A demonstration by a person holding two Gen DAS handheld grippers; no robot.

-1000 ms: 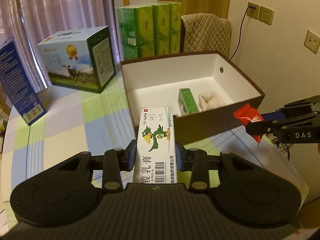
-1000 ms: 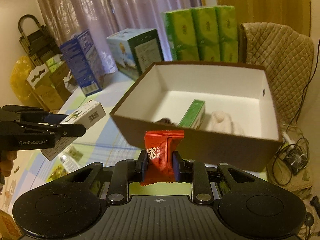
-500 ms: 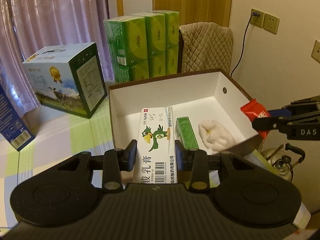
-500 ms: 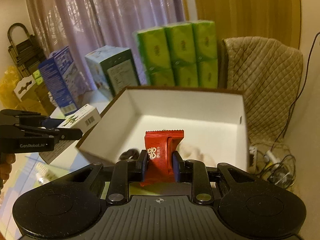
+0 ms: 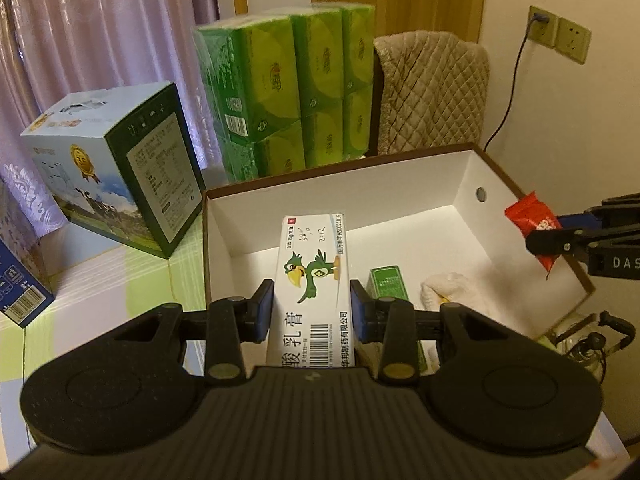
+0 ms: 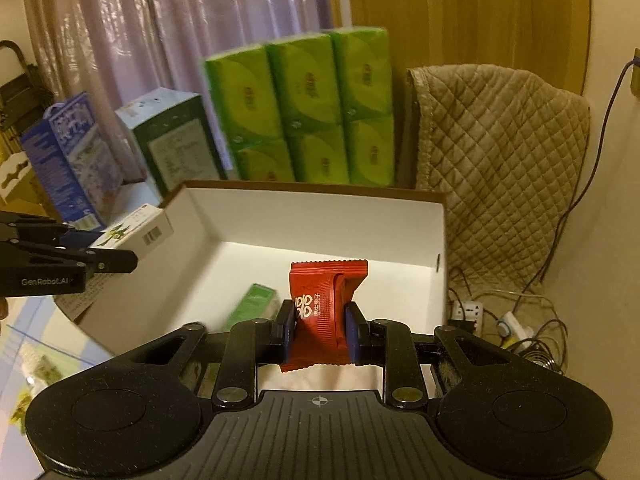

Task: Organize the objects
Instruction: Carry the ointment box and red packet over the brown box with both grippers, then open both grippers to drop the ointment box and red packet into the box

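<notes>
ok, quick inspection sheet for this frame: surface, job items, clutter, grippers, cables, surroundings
Surface: checked tablecloth on the table.
Job's things: open brown box with white inside, holding a small green box and a white cloth.
Clutter: green tissue packs, milk carton box, blue box.
Grippers: left gripper shut on the white medicine box, over the box; right gripper shut on the red snack packet, also over it.
Cables: power strip and tangled cords on the floor; wall socket lead.
Surroundings: curtain, quilted chair cover.
</notes>
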